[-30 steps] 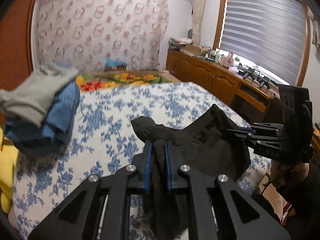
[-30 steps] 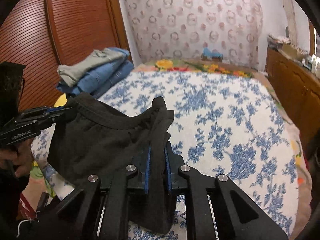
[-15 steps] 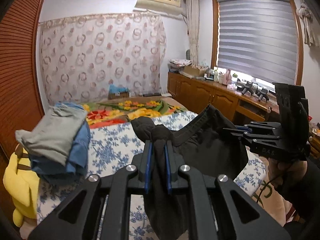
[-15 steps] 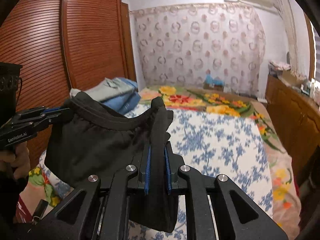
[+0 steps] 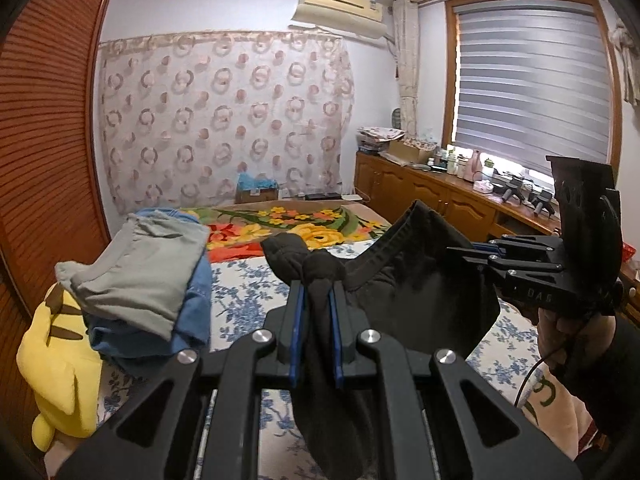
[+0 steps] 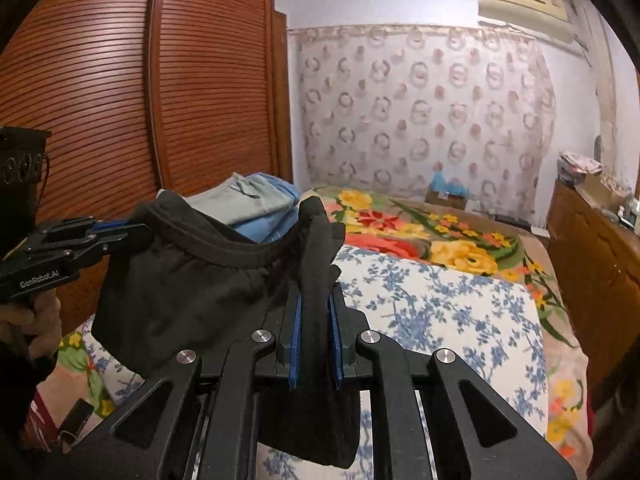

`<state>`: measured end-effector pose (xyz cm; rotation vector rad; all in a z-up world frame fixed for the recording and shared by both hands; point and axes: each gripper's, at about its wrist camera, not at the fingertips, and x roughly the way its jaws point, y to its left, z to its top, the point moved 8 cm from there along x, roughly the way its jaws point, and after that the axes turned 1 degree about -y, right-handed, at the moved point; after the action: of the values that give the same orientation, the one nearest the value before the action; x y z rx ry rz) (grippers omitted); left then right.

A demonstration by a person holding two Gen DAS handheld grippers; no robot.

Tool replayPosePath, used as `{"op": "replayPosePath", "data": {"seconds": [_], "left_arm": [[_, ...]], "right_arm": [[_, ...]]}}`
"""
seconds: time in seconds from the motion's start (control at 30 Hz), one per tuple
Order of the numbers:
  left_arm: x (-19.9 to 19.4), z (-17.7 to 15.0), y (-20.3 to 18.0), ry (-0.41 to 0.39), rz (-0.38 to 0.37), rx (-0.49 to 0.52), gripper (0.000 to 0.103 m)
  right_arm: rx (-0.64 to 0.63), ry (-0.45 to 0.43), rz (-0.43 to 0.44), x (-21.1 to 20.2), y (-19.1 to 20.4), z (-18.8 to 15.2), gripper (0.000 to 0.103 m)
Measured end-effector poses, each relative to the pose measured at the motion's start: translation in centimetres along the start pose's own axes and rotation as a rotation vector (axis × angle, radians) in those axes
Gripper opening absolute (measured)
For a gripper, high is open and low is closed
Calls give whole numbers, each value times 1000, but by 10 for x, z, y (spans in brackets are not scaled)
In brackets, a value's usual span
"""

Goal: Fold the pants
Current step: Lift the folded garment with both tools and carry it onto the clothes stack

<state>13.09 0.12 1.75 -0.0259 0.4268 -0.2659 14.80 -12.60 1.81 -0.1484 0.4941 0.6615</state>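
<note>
Black pants (image 5: 416,292) hang in the air above the bed, held by the waistband between both grippers. My left gripper (image 5: 317,292) is shut on one bunched end of the waistband. My right gripper (image 6: 314,296) is shut on the other end. In the left wrist view the right gripper (image 5: 476,249) shows at the right, clamped on the cloth. In the right wrist view the left gripper (image 6: 132,226) shows at the left, and the pants (image 6: 188,292) sag between the two. The legs hang below, out of sight.
A bed with a blue floral sheet (image 6: 436,304) and a bright flowered blanket (image 5: 280,224) lies below. A stack of folded grey and blue clothes (image 5: 140,280) sits at its left, over a yellow plush (image 5: 60,364). Wooden wardrobe (image 6: 120,100) left, cabinets (image 5: 440,200) right.
Both grippers have risen with the pants, lifting them higher off the bed. The views have tilted up, showing more wall and ceiling. The grips are unchanged.
</note>
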Motion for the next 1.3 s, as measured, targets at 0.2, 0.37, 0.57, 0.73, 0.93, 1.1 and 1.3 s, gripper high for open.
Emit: {"op": "replayPosePath", "data": {"seconds": [0.2,0.37,0.57,0.73,0.93,1.1,1.3], "left_arm": [[14,3,29,6,26,-35,9],[18,17,50,-15,58,-46,9],[23,34,86,-43,114,-46,9],[29,47,119,-75,155,-77,9],[33,58,164,-127,227,-124,9],[39,49,194,-146,283,-181,9],[41,24,222,-130,327,-267,9]], "right_arm": [[-24,26,23,32,3,13,9],[-62,31,41,59,6,35,9],[-113,2,62,95,13,71,9],[-150,-22,84,132,18,98,9],[-186,-64,98,182,26,134,9],[-170,-91,119,230,40,153,9],[-208,-84,162,280,68,167,9]]}}
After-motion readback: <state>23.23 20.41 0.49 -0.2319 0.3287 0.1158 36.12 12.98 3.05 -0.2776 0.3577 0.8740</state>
